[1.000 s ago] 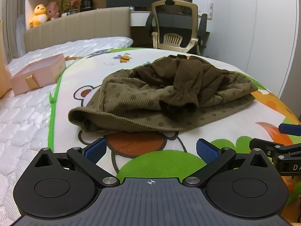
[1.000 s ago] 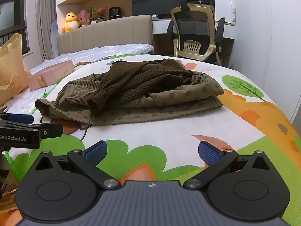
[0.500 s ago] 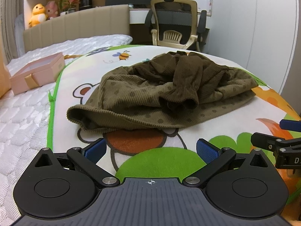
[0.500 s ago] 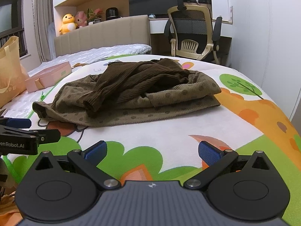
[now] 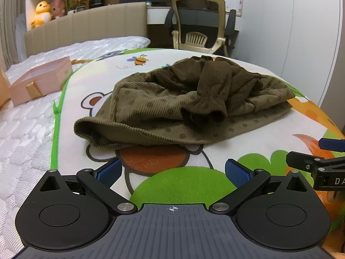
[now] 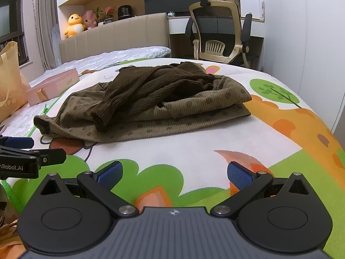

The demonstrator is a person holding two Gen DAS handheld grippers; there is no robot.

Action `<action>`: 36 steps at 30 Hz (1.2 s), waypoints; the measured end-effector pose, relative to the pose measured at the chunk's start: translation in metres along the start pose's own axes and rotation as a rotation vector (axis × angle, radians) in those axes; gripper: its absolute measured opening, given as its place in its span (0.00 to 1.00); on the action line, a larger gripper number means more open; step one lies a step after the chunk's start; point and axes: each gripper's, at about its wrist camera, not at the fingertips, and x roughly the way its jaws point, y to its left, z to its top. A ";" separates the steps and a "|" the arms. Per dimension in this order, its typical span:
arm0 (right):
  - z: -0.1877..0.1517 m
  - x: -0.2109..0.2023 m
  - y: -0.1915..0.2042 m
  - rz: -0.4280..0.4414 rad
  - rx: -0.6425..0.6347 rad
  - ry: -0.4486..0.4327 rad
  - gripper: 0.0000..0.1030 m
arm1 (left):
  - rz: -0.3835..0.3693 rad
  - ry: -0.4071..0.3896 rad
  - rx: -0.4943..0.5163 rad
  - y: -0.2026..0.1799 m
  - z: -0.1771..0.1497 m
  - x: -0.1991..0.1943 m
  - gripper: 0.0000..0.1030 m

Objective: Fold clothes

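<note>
a crumpled olive-brown corduroy garment with dark dots (image 5: 176, 108) lies in a heap on the cartoon-print play mat (image 5: 183, 179) covering the bed, a dark ribbed sleeve (image 5: 207, 99) draped across its top. the left gripper (image 5: 172, 170) and right gripper (image 6: 174, 172) sit on the near side of it, side by side, each with blue pads spread wide and holding nothing. a pink gift box (image 5: 38, 82) rests to the far left on the white quilt (image 5: 23, 133), and an office chair (image 6: 217, 32) stands beyond the bed.

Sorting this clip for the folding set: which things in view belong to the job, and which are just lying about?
Belongs to the job:
- brown garment, crumpled on the cartoon mat
- left hand-held gripper, open
- right hand-held gripper, open

Just lying about:
- pink box
- paper bag
- office chair
- plush toys
</note>
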 end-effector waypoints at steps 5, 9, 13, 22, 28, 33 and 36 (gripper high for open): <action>0.000 0.000 0.000 0.004 -0.004 0.007 1.00 | 0.002 0.011 -0.007 0.001 0.002 0.002 1.00; 0.001 0.000 -0.003 0.013 0.002 0.020 1.00 | 0.005 0.018 -0.005 0.002 0.004 0.002 1.00; 0.012 0.011 -0.015 0.080 0.047 0.079 1.00 | -0.041 0.047 0.008 0.008 0.014 0.008 1.00; 0.077 0.082 -0.099 0.197 0.371 0.232 1.00 | -0.112 -0.014 0.083 0.045 0.102 0.035 1.00; 0.066 0.088 -0.125 0.241 0.463 0.184 1.00 | -0.177 0.104 0.071 0.068 0.127 0.094 1.00; 0.073 0.091 -0.134 0.285 0.488 0.218 1.00 | -0.183 0.121 0.070 0.085 0.141 0.116 1.00; 0.088 0.077 -0.116 0.198 0.260 0.117 0.90 | -0.163 0.133 0.031 0.097 0.142 0.121 1.00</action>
